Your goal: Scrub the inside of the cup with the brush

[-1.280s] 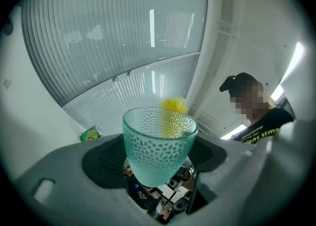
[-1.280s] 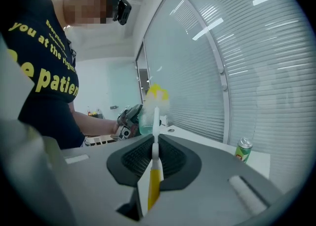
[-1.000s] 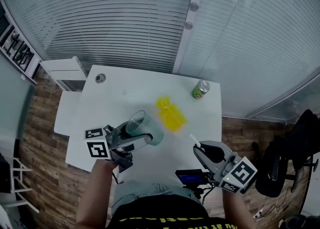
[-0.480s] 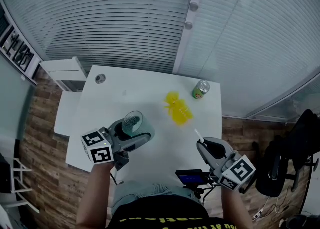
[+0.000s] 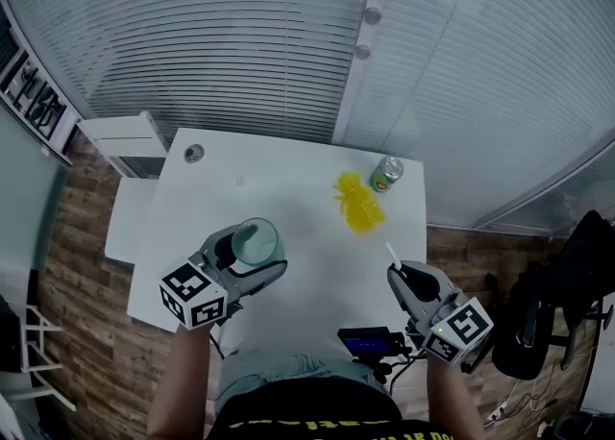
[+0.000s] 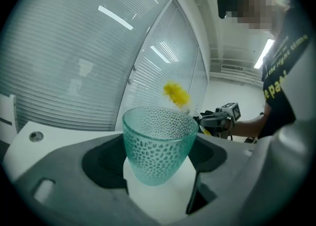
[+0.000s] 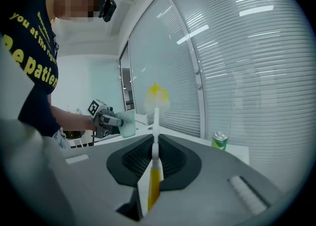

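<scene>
Gripping cup (image 5: 256, 239) in left tool (image 6: 158, 170), brush (image 5: 360, 204) clamped in right tool (image 7: 154, 157), well apart

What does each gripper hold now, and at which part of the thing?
The left gripper holds the green cup by its lower part. The right gripper holds the brush by the bottom end of its handle, yellow head up.

Yellow print on the dark shirt (image 7: 25, 96), partly cut off: perhaps "the right time", "patien"

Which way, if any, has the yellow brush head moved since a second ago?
Yes: in the head view the brush head has drifted right and up, toward the green can.
</scene>
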Motion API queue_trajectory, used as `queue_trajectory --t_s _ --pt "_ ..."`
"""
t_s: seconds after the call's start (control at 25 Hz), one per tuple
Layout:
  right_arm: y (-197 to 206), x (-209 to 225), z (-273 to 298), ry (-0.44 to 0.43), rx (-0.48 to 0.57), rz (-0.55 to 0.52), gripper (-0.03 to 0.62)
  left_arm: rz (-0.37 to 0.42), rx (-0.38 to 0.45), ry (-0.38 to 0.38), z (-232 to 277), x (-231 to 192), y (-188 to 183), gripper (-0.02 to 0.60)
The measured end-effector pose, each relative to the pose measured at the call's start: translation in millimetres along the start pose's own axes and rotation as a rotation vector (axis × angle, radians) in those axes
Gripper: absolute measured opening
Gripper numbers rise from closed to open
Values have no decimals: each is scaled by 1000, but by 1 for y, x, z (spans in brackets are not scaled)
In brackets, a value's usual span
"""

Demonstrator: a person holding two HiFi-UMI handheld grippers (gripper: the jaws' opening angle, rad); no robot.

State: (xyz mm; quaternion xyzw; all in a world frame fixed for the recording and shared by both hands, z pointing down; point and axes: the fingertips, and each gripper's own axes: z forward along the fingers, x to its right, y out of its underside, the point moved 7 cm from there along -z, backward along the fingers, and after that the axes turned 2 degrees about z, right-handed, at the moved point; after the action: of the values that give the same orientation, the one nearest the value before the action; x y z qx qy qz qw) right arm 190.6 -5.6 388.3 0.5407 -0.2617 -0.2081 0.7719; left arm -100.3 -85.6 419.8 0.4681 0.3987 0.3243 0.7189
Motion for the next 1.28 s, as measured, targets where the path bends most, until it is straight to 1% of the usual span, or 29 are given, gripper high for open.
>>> queue_trajectory --t_s 0.12,0.4,0.72,1.0,1.28 --pt "0 3 -2 19 8 0 34 51 -21 -21 -3 3 1 385" --pt "3 3 -1 42 -5 -21 34 116 -67 -39 -7 8 7 385" --pt "5 4 1 42 -15 -19 34 137 -99 -48 -4 9 12 385" --pt "6 5 1 44 -16 -19 34 148 -106 -50 -3 10 14 385" --pt "7 6 2 43 -23 -15 34 187 -133 -54 1 11 17 385"
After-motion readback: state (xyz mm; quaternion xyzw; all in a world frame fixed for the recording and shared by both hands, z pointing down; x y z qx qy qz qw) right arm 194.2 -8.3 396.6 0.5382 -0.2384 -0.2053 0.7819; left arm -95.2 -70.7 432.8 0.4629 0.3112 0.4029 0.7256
